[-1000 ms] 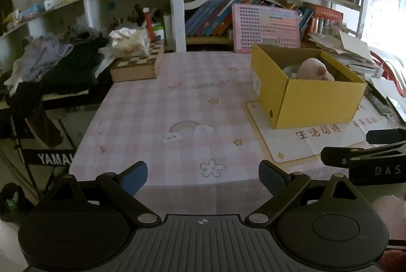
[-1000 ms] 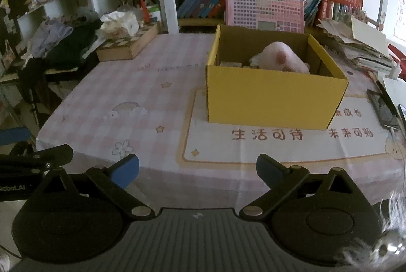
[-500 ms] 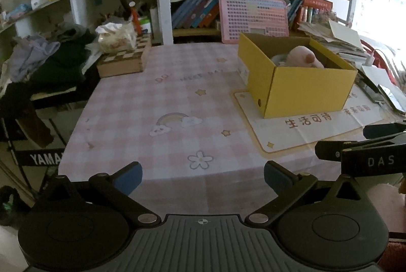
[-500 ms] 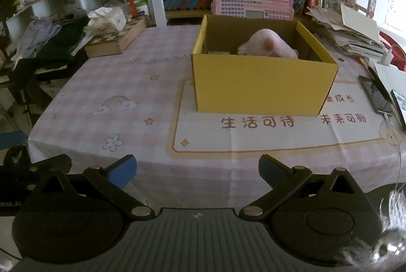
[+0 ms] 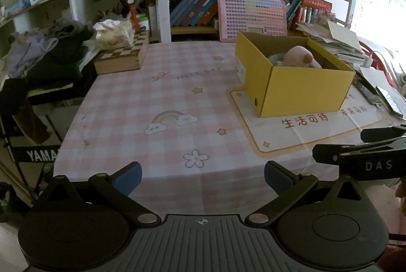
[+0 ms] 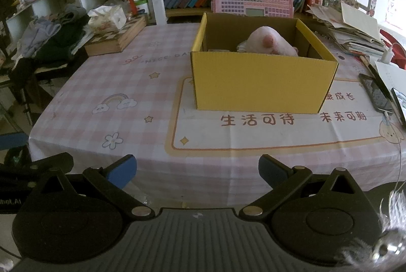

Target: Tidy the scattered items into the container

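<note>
Set against the frames a second back, we see the open yellow cardboard box sitting a little further off and more to the left in both views, so both cameras have drawn back from the table edge. In the left view the gap between the blue-padded fingers is a touch wider than it was a second ago. The pale pink plush toy lies inside the box just as before.

From our left gripper the box lies at about one o'clock, well apart, standing on the cream printed mat with orange characters, which rests on the pink checked tablecloth. From our right gripper the box sits near twelve o'clock, slightly towards one, again well apart, with the plush toy showing above its rear rim.

Our left gripper's jaws stand spread wide, nothing between them, only bare tablecloth beyond; they touch nothing. Our right gripper's jaws are likewise wide apart and empty, hanging over the near hem of the cloth. In the left view we see the black body of the other gripper at about three o'clock. A wooden chequered board box rests at about eleven o'clock at the table's far left corner, away from both grippers.
</note>
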`<state>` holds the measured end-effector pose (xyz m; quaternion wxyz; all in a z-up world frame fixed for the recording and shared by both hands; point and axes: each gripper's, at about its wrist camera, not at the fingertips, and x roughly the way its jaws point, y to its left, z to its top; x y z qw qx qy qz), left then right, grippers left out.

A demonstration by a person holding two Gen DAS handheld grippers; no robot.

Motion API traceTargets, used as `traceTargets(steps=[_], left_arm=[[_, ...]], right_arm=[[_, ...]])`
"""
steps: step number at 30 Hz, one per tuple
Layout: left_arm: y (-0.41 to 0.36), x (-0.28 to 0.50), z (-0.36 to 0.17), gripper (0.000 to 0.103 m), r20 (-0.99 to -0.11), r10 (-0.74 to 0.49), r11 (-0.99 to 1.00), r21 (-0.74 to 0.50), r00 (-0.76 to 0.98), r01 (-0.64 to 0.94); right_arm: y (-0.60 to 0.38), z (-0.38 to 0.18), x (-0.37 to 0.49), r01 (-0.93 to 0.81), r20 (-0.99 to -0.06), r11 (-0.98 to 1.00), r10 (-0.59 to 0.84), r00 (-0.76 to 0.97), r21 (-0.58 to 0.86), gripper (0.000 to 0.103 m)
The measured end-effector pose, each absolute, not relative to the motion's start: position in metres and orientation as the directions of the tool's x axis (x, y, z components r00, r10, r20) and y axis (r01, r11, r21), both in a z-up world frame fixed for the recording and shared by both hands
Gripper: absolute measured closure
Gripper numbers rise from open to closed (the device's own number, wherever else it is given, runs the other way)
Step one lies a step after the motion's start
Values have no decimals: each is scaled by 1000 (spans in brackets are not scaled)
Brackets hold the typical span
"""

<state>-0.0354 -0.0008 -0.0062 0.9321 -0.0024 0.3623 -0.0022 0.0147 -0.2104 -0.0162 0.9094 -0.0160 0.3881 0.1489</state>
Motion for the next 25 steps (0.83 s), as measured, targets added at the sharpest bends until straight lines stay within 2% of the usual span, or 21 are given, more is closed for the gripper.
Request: traceTargets(steps=[25], left_arm=[[-3, -37, -7, 0, -672, -33, 999, -39, 740, 9]], right_arm=[[-208, -19, 12, -294, -722, 952, 263, 640, 86, 0]])
